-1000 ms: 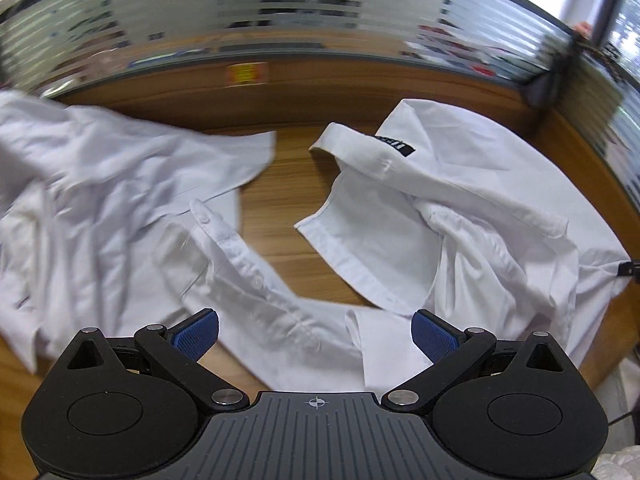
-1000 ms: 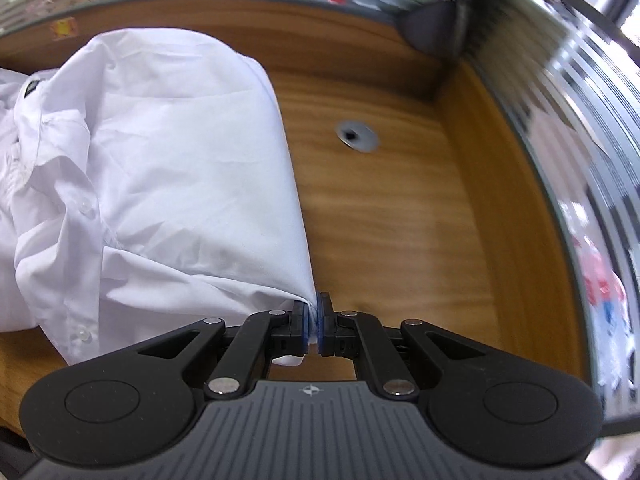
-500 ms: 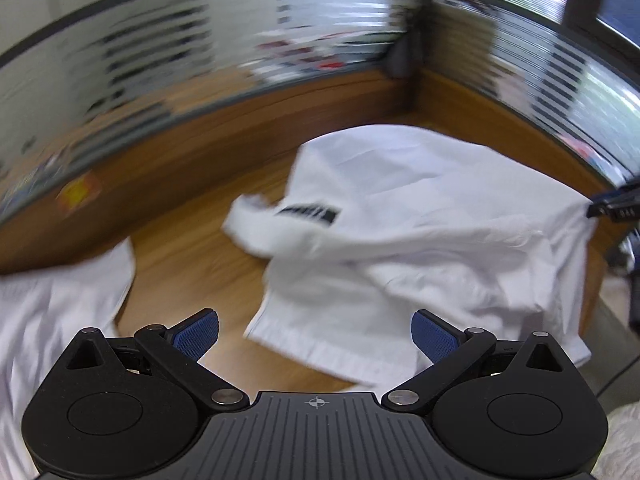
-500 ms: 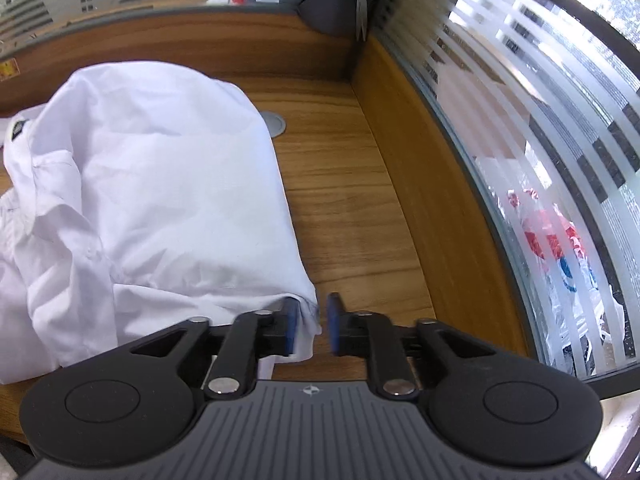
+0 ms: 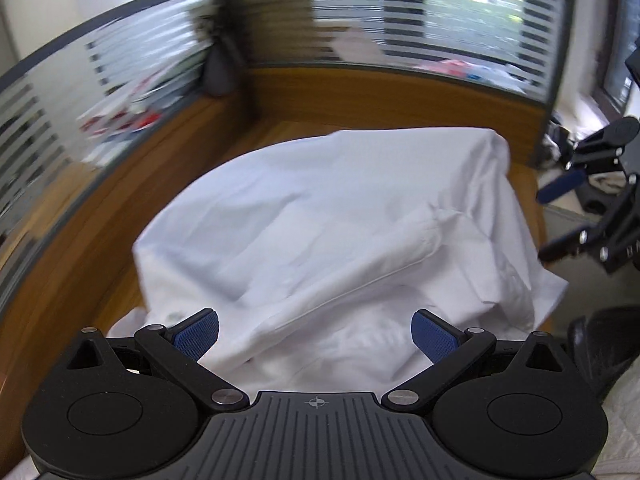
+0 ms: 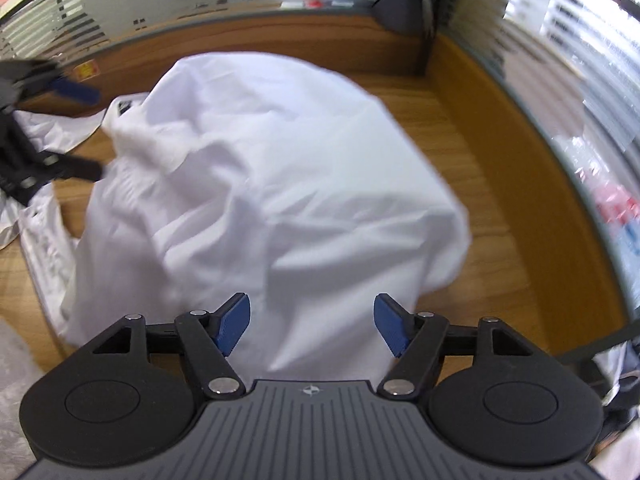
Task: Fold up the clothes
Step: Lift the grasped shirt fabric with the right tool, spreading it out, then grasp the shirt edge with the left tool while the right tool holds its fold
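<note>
A white shirt (image 5: 332,224) lies bunched in a loose heap on the wooden desk (image 5: 80,264). My left gripper (image 5: 316,334) hangs open just above the heap's near edge, with nothing between its blue pads. The same shirt (image 6: 272,184) fills the right wrist view, its collar with a dark label at the far left. My right gripper (image 6: 312,328) is open over the shirt's near hem and holds nothing. Each gripper shows in the other's view: the right gripper (image 5: 560,216) at the desk's right edge, the left gripper (image 6: 76,128) at the far left.
Frosted glass partitions (image 6: 560,92) on a wooden rim wall in the desk corner. A dark grey object (image 6: 404,8) hangs in the corner. More white cloth (image 6: 44,236) lies left of the shirt. A dark chair (image 5: 600,352) stands by the desk's right edge.
My right gripper let go of the shirt's hem and opened wide, pulling back. My left gripper swung right from the other white garment to this shirt, staying open.
</note>
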`<action>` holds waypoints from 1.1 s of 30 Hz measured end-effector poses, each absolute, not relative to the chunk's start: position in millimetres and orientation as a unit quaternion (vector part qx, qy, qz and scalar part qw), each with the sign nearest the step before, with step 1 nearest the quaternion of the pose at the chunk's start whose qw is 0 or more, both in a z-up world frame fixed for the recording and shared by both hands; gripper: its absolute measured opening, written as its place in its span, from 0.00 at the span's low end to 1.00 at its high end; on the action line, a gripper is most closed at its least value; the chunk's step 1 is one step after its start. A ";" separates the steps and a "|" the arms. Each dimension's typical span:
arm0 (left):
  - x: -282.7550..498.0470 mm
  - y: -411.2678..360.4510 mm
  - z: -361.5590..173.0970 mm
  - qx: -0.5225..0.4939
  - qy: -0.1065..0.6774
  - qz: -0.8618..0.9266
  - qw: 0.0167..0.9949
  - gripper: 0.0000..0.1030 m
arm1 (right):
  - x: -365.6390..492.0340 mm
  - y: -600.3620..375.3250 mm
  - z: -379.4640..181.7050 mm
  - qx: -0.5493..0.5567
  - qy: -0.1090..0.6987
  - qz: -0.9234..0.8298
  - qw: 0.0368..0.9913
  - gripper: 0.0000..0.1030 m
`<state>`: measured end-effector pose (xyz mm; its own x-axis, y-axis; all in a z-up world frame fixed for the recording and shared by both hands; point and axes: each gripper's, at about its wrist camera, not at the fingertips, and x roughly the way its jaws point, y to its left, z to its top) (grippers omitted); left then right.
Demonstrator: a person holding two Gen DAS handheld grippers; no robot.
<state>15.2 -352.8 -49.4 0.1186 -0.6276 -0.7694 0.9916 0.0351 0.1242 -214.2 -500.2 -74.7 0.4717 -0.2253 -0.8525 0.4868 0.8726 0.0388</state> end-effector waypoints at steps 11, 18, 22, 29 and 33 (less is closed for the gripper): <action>7.6 -388.2 -71.8 0.388 0.225 -0.640 0.624 0.80 | -215.8 -474.3 -136.3 0.195 0.469 -0.227 0.831 0.72; 8.8 -396.9 -84.4 0.407 0.224 -0.652 0.599 0.41 | -203.5 -462.5 -160.5 0.193 0.475 -0.233 0.827 0.65; 15.7 -391.2 -77.5 0.381 0.237 -0.646 0.617 0.21 | -196.5 -460.4 -165.8 0.190 0.482 -0.246 0.819 0.26; 38.9 -372.6 -53.1 0.320 0.293 -0.631 0.643 0.16 | -202.7 -461.0 -135.7 0.166 0.471 -0.288 0.817 0.05; 45.6 -357.6 -37.4 0.291 0.311 -0.628 0.652 0.16 | -206.2 -465.2 -98.9 0.142 0.448 -0.322 0.822 0.04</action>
